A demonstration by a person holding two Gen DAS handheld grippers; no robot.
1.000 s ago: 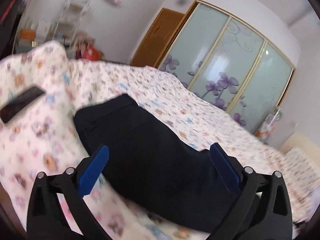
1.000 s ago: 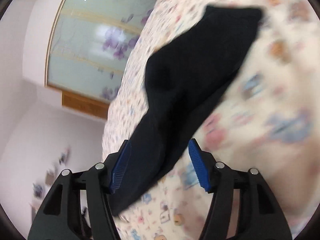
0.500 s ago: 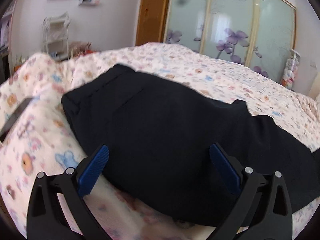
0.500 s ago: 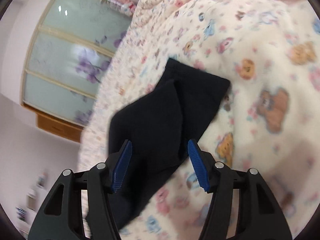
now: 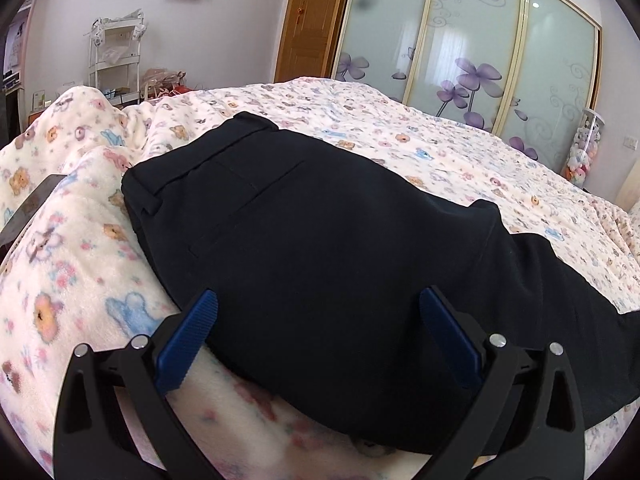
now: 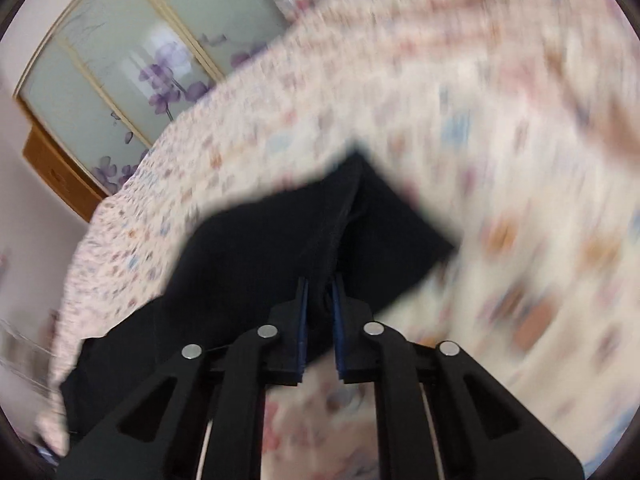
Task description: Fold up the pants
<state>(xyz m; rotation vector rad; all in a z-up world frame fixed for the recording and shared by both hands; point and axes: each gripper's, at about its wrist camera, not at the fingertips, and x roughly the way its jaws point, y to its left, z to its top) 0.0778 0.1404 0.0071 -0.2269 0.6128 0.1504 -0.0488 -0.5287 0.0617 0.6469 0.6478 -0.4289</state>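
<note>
On floral blanket [image 5: 360,128] — black pants [image 5: 320,248], flat, waistband far-left

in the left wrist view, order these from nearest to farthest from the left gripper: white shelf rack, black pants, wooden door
1. black pants, spread on the bed directly ahead of the left gripper, whose jaws are wide open.
2. white shelf rack, beyond the bed at upper left, against the wall.
3. wooden door, farthest back, upper centre, beside the glass wardrobe.

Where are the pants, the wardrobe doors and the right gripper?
pants [image 5: 328,248], left wrist view, on the seat panel.
wardrobe doors [image 5: 472,40], left wrist view, on a frosted pane.
right gripper [image 6: 319,284], right wrist view, midway between fingertips closing on pants fabric.
</note>
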